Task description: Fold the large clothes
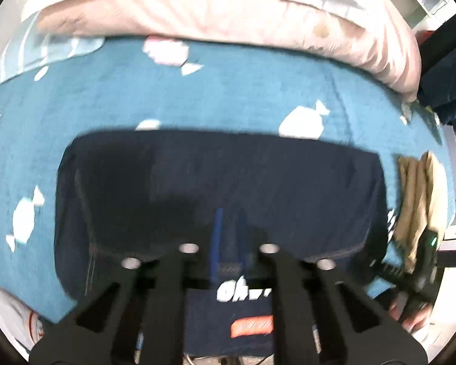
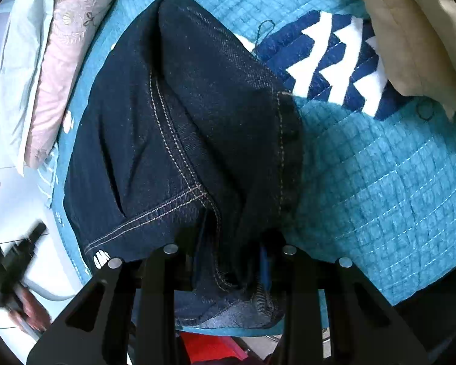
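While both jaws clamp dark jeans point(image 2: 197, 140), long axis running away across teal quilt point(image 2: 380, 182).

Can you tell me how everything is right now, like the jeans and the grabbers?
Jeans: folded over, lying on the teal quilt.
Left hand-held gripper: shut on the jeans' near edge.
Right hand-held gripper: shut on bunched denim.
Beige cloth: crumpled at the quilt's edge.
Pink pillow: lying beyond the quilt.
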Tool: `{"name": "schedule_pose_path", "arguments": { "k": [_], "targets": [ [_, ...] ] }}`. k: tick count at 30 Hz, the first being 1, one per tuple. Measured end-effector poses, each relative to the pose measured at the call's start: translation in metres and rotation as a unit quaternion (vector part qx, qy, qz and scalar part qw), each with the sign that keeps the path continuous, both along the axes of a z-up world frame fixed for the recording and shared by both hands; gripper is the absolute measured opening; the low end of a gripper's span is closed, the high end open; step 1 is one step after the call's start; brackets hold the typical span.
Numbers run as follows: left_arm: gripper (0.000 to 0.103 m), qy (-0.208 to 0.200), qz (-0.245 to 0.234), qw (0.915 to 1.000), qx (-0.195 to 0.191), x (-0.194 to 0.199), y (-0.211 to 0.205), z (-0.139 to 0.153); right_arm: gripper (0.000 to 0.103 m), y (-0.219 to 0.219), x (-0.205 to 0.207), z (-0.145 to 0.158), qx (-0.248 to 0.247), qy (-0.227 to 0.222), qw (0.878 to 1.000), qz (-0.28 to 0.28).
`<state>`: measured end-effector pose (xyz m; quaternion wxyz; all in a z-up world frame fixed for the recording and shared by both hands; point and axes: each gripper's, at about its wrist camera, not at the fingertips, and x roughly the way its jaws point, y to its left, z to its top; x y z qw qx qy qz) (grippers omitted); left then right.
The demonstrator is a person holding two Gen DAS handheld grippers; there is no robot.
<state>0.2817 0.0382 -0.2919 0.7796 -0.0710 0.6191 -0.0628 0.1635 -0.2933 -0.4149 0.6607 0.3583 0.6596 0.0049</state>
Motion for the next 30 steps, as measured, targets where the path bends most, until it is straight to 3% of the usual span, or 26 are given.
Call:
{"name": "schedule_pose_path", "arguments": {
  "k": [8,14,16,18,24,28,30],
  "targets": [
    [0.0,0.028,-0.018,0.999,0.029,0.077,-0.033,-0.018,0.028,0.017,0.015,-0.001,-0.03,0.024,0.999,0.022],
    [0.0,0.096,-0.016,0.9946,0.034,0.112,-0.045,-0.082,0.028,0.026,0.028,-0.002,-0.04,0.031,0.998,0.037],
    [0.0,0.135,-0.007,0.9904,0.028,0.12,-0.043,-0.12,0.028,0.026,0.03,-0.005,-0.037,0.03,0.998,0.038],
    [0.001,0.149,0.021,0.9886,0.006,0.124,-0.035,-0.141,0.029,0.022,0.03,-0.006,-0.034,0.026,0.998,0.038],
    [0.0,0.175,0.022,0.9843,0.007,0.124,-0.029,-0.129,0.029,0.019,0.028,-0.006,-0.039,0.026,0.998,0.047],
    [0.0,0.204,-0.007,0.979,0.008,0.087,-0.034,-0.096,0.029,0.021,0.027,-0.005,-0.044,0.021,0.998,0.05],
    [0.0,0.214,-0.012,0.9768,0.0,0.066,-0.035,-0.095,0.029,0.024,0.028,-0.005,-0.049,0.025,0.997,0.052]
  ]
}}
